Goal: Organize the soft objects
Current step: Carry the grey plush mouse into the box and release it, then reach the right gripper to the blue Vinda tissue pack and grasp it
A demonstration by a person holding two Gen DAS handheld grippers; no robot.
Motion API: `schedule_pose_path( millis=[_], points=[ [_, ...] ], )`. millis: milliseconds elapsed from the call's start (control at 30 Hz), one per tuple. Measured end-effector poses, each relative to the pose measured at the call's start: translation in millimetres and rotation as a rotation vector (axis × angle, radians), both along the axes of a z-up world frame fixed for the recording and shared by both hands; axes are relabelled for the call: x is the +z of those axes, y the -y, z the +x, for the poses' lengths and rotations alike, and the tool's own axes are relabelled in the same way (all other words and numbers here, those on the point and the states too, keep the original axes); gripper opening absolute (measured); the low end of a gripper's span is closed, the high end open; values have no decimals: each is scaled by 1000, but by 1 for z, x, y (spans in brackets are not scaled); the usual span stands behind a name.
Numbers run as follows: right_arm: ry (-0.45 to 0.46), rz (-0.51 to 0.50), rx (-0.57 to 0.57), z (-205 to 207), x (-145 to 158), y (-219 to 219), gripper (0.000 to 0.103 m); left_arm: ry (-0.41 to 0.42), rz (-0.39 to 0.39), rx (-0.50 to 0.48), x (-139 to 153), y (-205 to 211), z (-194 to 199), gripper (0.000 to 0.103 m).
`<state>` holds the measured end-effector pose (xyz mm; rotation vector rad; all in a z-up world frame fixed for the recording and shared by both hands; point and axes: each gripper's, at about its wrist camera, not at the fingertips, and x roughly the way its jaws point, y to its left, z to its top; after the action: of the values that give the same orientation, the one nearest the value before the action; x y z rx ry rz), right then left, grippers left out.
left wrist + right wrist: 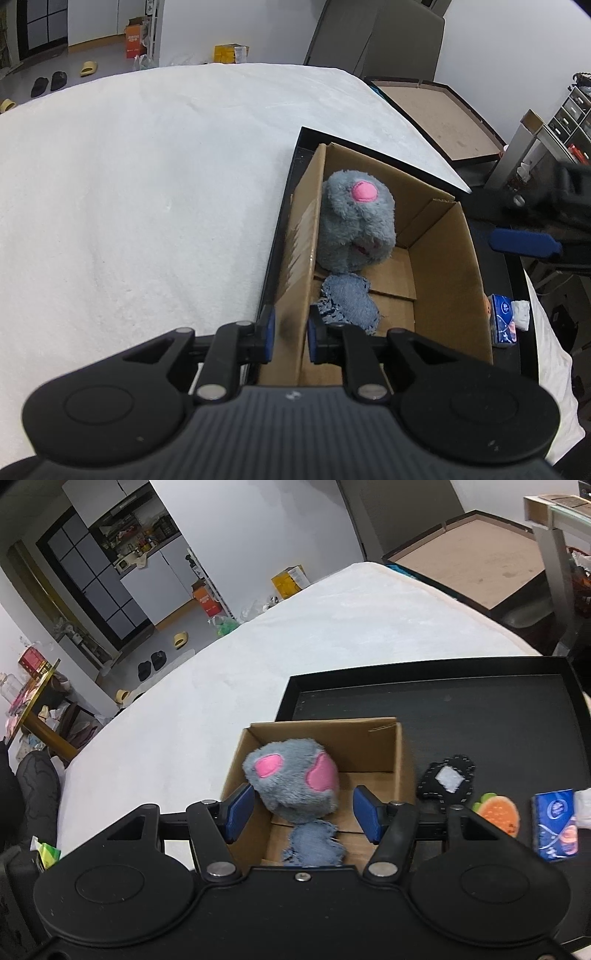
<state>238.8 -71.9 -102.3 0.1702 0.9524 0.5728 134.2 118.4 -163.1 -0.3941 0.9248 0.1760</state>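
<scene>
Left wrist view: the left tongs (289,334) are narrow, pinching the near left wall of the cardboard box (458,266), in all likelihood to keep it steady. The grey plush toy (356,225) sits against the box's far left corner; a denim patch (351,302) lies nearer. The box's right half is free.

Right wrist view: the right tongs (303,814) stand half open above the box, pads clear of the plush toy. Right of the box, on the black tray (480,716), lie a black patch (447,779), an orange patch (498,812) and a tissue pack (556,827). The tray's far part is bare.
</scene>
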Motion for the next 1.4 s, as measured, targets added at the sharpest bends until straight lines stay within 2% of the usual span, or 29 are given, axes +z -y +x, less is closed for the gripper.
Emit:
schedule_pose_path(
  millis=[133, 233, 300, 567, 900, 1067, 1400],
  points=[
    [6, -15, -2, -2, 3, 13, 59, -15, 33, -1, 3, 5, 2, 19],
    [5, -15, -19, 1, 4, 24, 59, -18, 50, -4, 6, 7, 1, 27],
    [7, -18, -28, 2, 4, 32, 59, -20, 67, -3, 9, 9, 1, 38],
    [14, -40, -71, 7, 3, 68, 61, -29, 121, 9, 18, 20, 4, 53],
    [-22, -56, -122, 18, -19, 109, 61, -47, 168, -22, 23, 43, 11, 61],
    [-57, -35, -155, 23, -34, 129, 64, -61, 190, -22, 22, 50, 16, 64],
    [-101, -77, -214, 29, -69, 151, 65, -100, 236, -12, 17, 60, 27, 65]
  ],
)
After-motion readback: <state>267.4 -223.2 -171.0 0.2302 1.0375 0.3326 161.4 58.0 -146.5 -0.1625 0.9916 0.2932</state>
